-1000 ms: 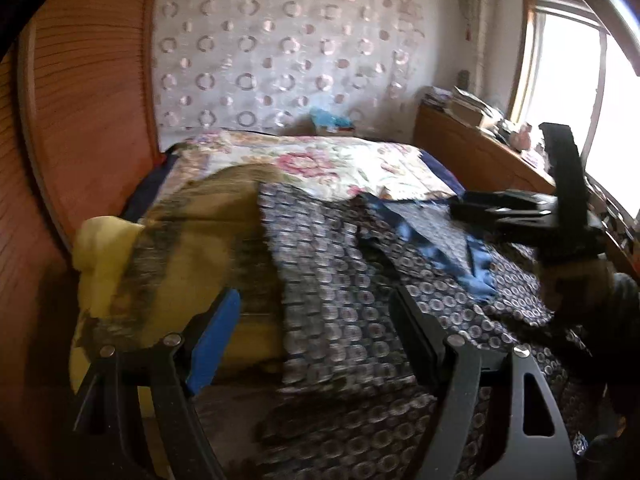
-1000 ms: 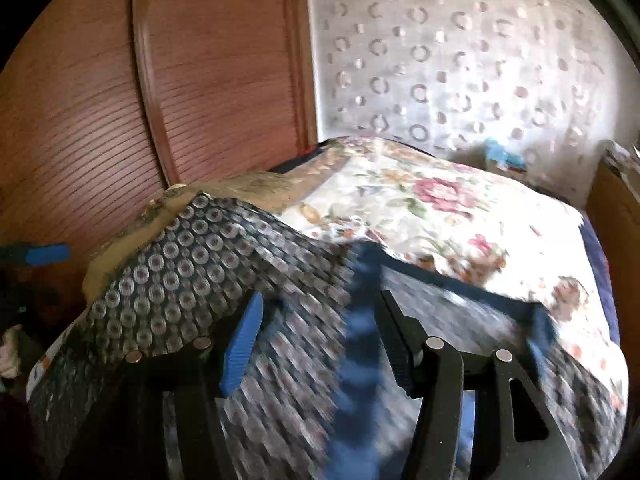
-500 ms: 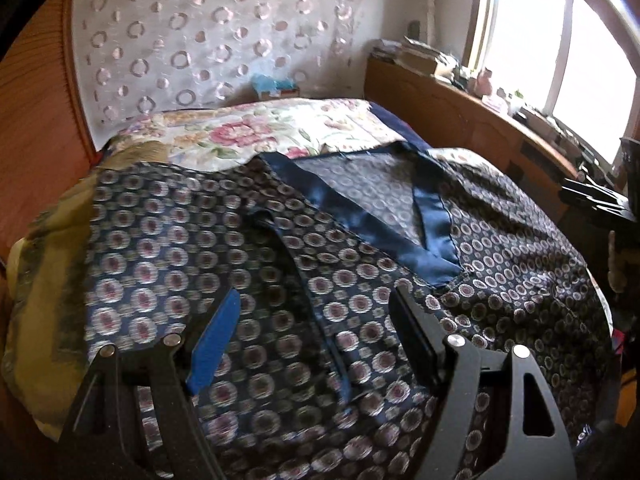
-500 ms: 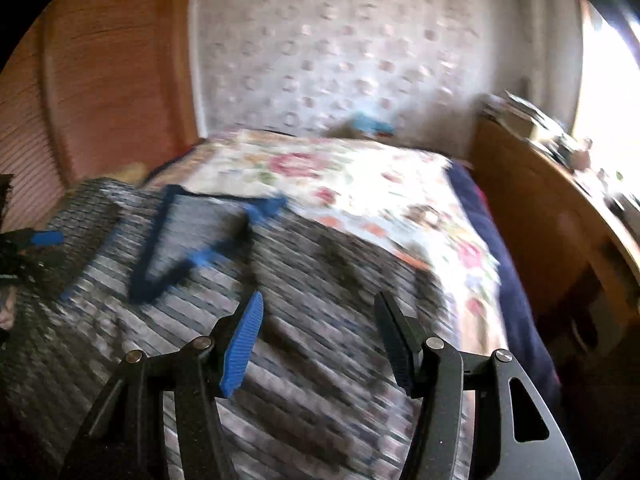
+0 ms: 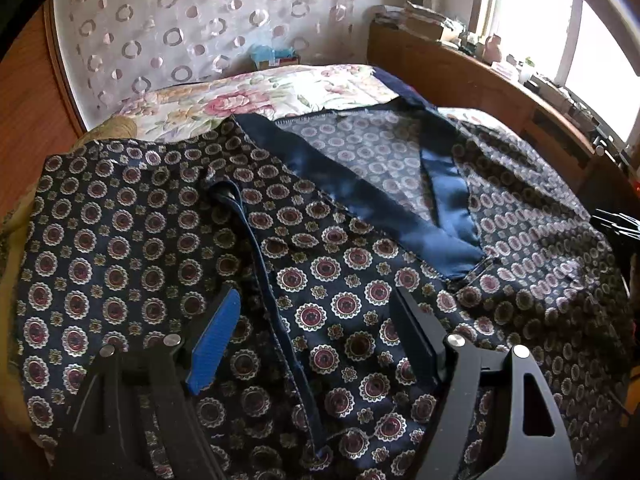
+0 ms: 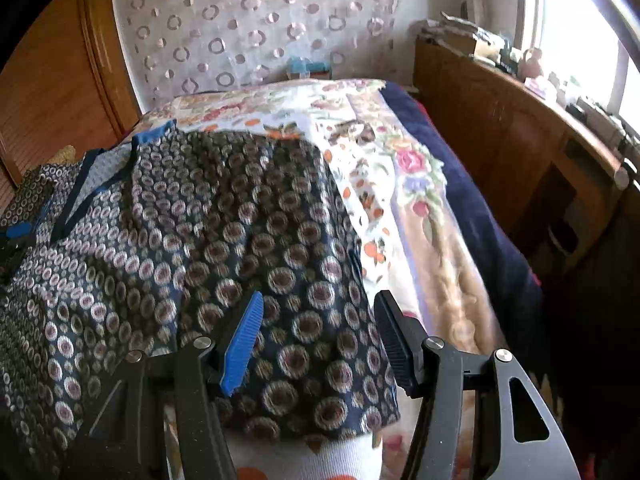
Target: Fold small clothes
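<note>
Patterned garment (image 5: 328, 264) now spread flat on bed (image 6: 404, 168), collar (image 5: 384, 216) open — a second ago it hung bunched, mid-swing. Left gripper (image 5: 316, 332) and right gripper (image 6: 318, 332): fingers apart, holding nothing, above cloth. Laying-out looks done; folding can begin.

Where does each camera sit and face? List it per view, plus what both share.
Left wrist: on the left gripper, over the patterned garment, facing the headboard wall; own open fingers show.
Right wrist: on the right gripper, over the garment's right edge; own open fingers show.
Shared: garment, floral bedspread, circle-patterned curtain.
</note>
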